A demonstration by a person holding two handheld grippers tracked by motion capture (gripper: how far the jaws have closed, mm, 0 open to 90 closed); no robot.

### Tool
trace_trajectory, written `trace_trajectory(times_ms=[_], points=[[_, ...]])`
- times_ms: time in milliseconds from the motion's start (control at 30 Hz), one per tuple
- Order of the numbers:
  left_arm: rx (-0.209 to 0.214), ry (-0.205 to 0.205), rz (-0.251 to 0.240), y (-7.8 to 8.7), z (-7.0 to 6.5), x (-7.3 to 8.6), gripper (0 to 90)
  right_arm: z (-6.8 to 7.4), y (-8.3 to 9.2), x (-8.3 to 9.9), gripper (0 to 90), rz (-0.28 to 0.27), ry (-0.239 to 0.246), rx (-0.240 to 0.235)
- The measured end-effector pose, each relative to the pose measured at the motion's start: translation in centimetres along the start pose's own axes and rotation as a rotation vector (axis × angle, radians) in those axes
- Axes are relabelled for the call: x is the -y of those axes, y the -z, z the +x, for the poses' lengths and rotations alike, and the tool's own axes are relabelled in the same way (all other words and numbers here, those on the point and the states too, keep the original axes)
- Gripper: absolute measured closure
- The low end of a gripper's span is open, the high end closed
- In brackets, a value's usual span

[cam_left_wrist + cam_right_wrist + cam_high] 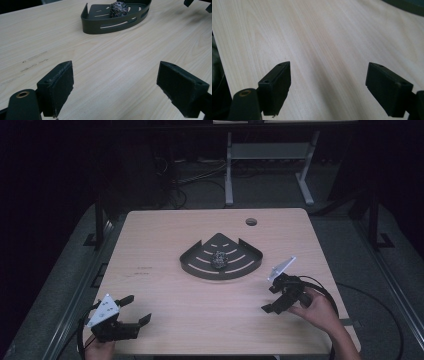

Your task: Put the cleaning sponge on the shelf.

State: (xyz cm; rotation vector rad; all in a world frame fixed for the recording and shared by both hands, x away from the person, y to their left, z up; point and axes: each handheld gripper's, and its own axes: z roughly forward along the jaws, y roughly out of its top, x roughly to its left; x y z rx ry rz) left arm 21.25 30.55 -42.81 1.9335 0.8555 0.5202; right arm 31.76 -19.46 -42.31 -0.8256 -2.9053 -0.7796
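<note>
At the near left corner of the wooden table, the left gripper rested low with its jaws spread wide and nothing between them, the person's left hand just entering from the bottom edge. From that gripper's own view, its two black pads framed bare wood, and the dark corner tray stood well ahead and a little right of the gap's centre line, well apart from the pads. Toward the middle of the table the fan-shaped corner tray lay flat, its curved rim toward the person and its point toward the far edge, with a small grey scrubber ball sitting inside, about mid-tray. In the left gripper view the scrubber ball rose above the tray's slotted wall. To the right, the right gripper hovered close off the tray's near right corner, gripped by the right hand, its jaws likewise wide apart and holding nothing; its pads looked down on plain tabletop. The right gripper appeared the nearer of the two to the ball, which lay up and to its left, so a reach over the tray's rim from that side seemed the shorter path. A round hole marked the table's far side.
</note>
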Motion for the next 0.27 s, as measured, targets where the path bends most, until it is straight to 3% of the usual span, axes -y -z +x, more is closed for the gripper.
trace_trajectory(times_ms=[267], points=[[0.004, -0.006, 0.000, -0.1, -0.1, -0.1, 13.3, 0.7, -0.1, 2.1, 19.2, -0.027, -0.018, -0.001]])
